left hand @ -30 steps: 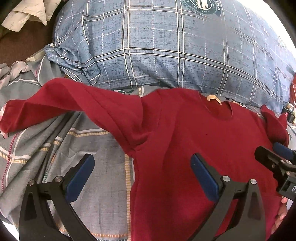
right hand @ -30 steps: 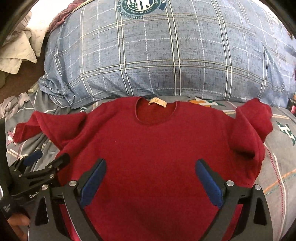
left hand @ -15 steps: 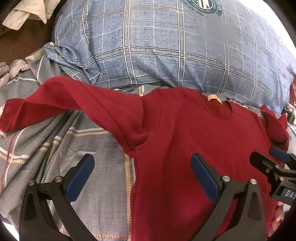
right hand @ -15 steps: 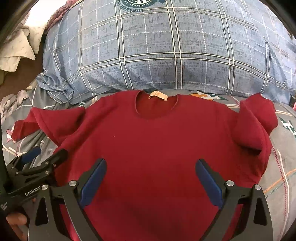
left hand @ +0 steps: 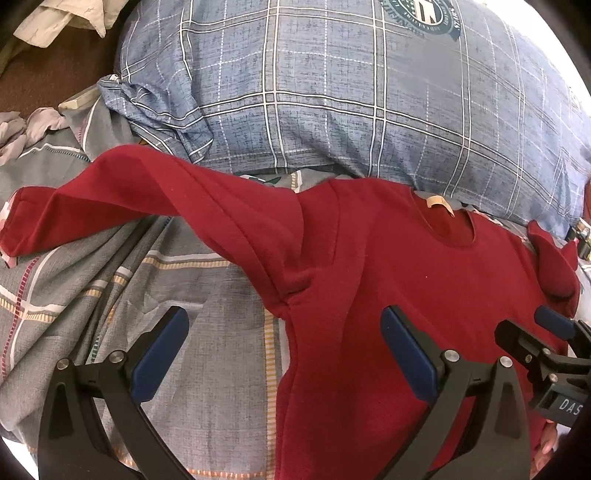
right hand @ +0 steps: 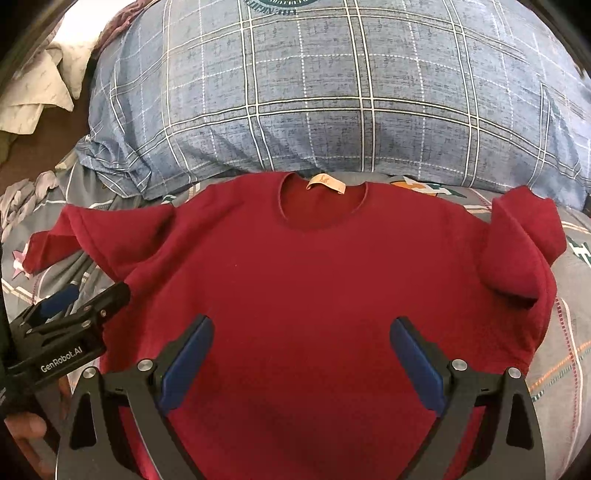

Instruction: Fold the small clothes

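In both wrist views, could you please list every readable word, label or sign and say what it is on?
"GenRobot.AI": left gripper body, right wrist view.
"DAS", cut off by the frame edge: right gripper body, left wrist view.
Round emblem on the pillow: lettering too blurred.
Neck label of the red sweater: unreadable.

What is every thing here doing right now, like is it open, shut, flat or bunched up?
red sweater: spread flat, front up, not folded yet
left sleeve: stretched out sideways
right sleeve: bunched, flopped back onto the body
neck label: showing at the collar
left gripper: open, holding nothing
right gripper: open, holding nothing
blue plaid pillow: plump, behind the collar
grey bedsheet: wrinkled
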Motion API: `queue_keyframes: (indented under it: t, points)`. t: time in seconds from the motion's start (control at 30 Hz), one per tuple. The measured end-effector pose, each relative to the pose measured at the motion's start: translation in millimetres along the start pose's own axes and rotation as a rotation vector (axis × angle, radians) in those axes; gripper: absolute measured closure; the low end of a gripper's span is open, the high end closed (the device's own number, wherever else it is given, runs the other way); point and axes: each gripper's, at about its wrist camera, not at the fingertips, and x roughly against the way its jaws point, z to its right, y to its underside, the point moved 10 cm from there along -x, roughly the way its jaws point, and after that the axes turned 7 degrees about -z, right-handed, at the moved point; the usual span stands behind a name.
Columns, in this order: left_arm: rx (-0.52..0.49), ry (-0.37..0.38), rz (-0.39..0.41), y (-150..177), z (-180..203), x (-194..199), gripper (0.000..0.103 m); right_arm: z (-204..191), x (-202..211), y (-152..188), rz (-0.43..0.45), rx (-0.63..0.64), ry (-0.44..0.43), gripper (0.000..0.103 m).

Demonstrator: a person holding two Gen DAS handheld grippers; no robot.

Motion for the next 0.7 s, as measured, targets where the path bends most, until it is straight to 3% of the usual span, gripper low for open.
queue_keyframes:
  t: [0.7]
  points:
    - [0.019,0.0,-0.004,-1,-9,-1,0.0,-11,-12,4,-0.035,0.031,-0.007,0.006]
